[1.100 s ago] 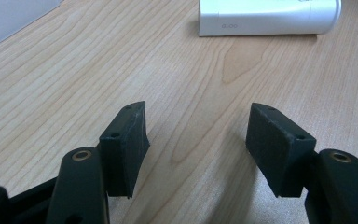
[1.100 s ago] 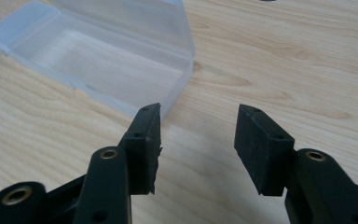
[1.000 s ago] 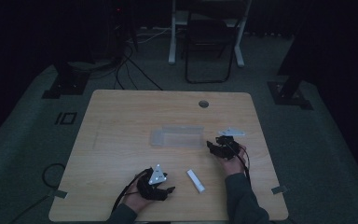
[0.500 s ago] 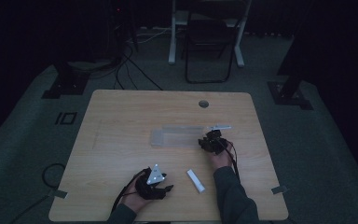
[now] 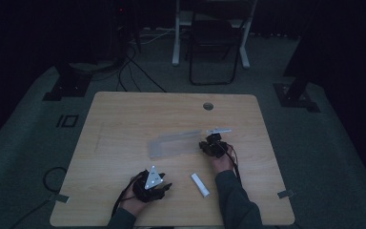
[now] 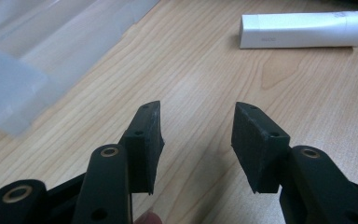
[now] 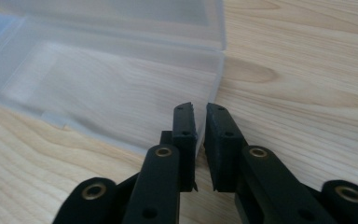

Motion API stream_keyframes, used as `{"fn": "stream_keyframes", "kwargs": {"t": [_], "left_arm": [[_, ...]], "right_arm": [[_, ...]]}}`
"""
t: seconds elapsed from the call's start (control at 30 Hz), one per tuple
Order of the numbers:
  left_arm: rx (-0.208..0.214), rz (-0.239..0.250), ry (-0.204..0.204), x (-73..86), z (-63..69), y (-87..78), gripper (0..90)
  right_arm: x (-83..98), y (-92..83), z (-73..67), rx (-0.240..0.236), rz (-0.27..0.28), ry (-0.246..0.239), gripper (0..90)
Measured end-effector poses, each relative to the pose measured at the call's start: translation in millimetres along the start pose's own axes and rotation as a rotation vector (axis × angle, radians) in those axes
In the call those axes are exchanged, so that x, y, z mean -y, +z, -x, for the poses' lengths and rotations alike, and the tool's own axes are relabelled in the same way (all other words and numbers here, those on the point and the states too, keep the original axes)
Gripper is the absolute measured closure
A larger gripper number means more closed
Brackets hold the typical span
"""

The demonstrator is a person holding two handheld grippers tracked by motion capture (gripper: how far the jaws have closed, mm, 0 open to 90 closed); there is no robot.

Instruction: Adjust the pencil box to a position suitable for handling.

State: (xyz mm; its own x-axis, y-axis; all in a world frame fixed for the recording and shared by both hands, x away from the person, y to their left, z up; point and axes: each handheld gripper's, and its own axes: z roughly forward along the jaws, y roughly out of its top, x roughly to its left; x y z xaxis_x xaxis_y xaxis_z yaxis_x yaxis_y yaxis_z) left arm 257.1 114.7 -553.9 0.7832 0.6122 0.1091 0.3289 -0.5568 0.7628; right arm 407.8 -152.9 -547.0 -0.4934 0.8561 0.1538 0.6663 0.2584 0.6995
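Note:
A translucent plastic box [image 5: 176, 142] lies open in the middle of the wooden table [image 5: 124, 119]. My right gripper [image 5: 208, 143] is at its right end. In the right gripper view the jaws of that gripper [image 7: 200, 121] are pinched on the near right corner of the box [image 7: 98, 79], with just a thin slit between them. My left gripper [image 5: 161, 187] rests near the front edge. Its jaws [image 6: 196, 135] stand open with nothing between them. A white tube [image 6: 307, 29] lies ahead to its right, and the box [image 6: 28, 56] ahead to its left.
The white tube [image 5: 200, 184] lies between the two forearms near the front edge. A round cable hole [image 5: 208, 106] is at the table's back. A chair [image 5: 217, 38] and stand legs are on the dark floor beyond.
My right gripper has moved left from the table's right side to the box's right end and closed on its corner. The left gripper has stayed put.

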Motion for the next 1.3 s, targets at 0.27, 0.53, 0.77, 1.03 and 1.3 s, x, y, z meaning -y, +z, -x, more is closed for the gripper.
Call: {"fn": "stream_keyframes", "kwargs": {"t": [0.27, 0.53, 0.77, 1.03, 1.3], "left_arm": [[0.001, -0.020, 0.029, -1.1, 4.6, 3.1, 53.9], [0.025, -0.011, 0.058, -1.8, 9.4, 3.8, 53.6], [0.027, -0.009, 0.060, -1.8, 9.6, 4.1, 52.9], [0.020, -0.006, 0.059, -1.5, 9.8, 4.6, 52.5], [0.019, -0.008, 0.057, -2.3, 8.7, 6.1, 51.9]], "right_arm": [[-1.9, 5.9, -13.2, -0.036, -0.001, -0.053, 88.1], [-4.6, 10.7, -23.5, -0.081, -0.011, -0.112, 88.5], [-6.8, 15.0, -34.1, -0.134, -0.019, -0.177, 87.8], [-5.4, 4.5, -33.1, -0.113, 0.039, -0.162, 57.2], [18.0, -27.2, -5.5, 0.011, 0.089, -0.139, 47.6]]}}
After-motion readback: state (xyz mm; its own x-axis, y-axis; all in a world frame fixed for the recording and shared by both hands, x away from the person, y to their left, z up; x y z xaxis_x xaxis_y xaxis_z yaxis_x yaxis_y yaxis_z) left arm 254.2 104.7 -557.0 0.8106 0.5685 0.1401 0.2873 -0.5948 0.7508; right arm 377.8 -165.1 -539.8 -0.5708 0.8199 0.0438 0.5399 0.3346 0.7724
